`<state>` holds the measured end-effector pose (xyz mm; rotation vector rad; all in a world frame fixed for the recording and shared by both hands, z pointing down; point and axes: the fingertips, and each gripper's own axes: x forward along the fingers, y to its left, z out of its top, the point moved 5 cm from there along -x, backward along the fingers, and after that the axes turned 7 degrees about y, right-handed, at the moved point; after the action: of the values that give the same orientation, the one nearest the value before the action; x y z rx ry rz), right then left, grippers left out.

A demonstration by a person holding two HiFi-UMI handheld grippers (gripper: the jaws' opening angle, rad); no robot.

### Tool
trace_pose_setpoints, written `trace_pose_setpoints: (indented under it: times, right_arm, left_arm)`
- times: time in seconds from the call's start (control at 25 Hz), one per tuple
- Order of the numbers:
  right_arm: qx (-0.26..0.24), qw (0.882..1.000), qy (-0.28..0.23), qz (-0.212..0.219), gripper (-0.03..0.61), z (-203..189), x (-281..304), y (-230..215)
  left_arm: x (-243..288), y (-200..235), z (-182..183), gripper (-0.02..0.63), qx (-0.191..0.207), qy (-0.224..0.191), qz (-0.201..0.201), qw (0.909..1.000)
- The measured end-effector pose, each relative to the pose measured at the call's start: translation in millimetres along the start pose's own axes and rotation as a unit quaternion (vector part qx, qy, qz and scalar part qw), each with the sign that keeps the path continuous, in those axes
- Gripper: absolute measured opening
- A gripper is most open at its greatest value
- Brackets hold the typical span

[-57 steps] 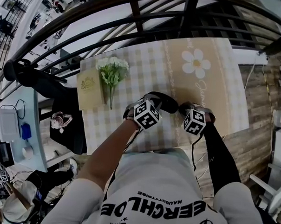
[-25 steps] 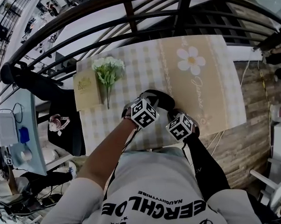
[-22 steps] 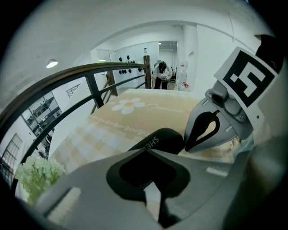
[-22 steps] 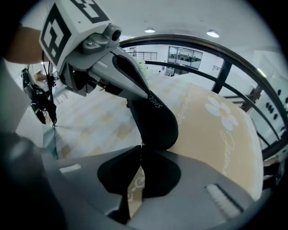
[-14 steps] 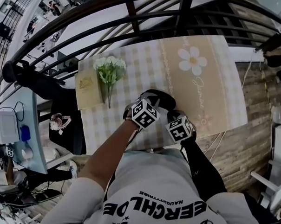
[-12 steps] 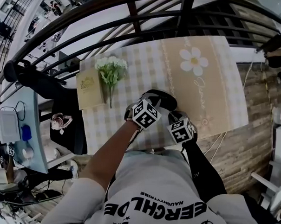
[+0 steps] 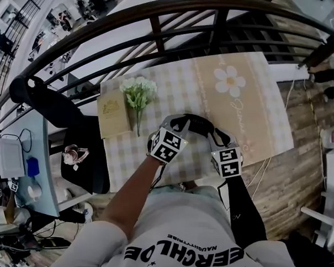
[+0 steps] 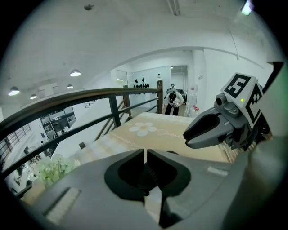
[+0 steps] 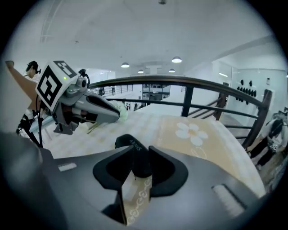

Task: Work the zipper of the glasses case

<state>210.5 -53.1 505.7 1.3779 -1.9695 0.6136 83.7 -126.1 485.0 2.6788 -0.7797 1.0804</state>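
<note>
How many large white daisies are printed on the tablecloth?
1. The daisy is on the beige half of the tablecloth, toward the railing, right of the flower bunch. The person's arms cover some cloth, so another may be hidden.

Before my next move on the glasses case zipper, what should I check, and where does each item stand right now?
1. Release: cannot tell. The right gripper has just been opening its jaws. They stand apart with the end of the glasses case between them, and contact is unclear.
2. Brace: not ok. The left gripper has its jaws together, with nothing seen between them.
3. Closure: cannot tell. No view shows the zipper.
4. Reach: ok. The case is between both grippers in the head view.
5. Clutter: ok. The flowers and card stand apart, left of the case.
</note>
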Motion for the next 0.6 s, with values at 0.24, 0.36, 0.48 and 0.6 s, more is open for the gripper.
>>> trace_pose_setpoints:
  times: [0.24, 0.36, 0.48, 0.6]
  right_arm:
    - [0.002, 0.995, -0.093, -0.046, 0.129, 56.8, -45.9, 3.0]
    - [0.001, 0.99, -0.127, -0.065, 0.13, 77.1, -70.9, 16.6]
    - [-0.004, 0.985, -0.156, -0.078, 0.132, 88.9, -93.3, 27.5]
    - [-0.022, 0.979, -0.184, -0.083, 0.133, 104.5, -111.7, 38.6]
  left_arm:
    - [-64.6, 13.2, 27.9, 0.061, -0.003, -0.094, 0.041, 0.9947]
    - [-103.9, 21.0, 36.8, 0.07, -0.004, -0.133, 0.052, 0.9897]
    - [-136.3, 24.1, 48.1, 0.075, -0.005, -0.171, 0.064, 0.9831]
    - [-164.8, 29.0, 60.0, 0.078, -0.003, -0.204, 0.08, 0.9757]
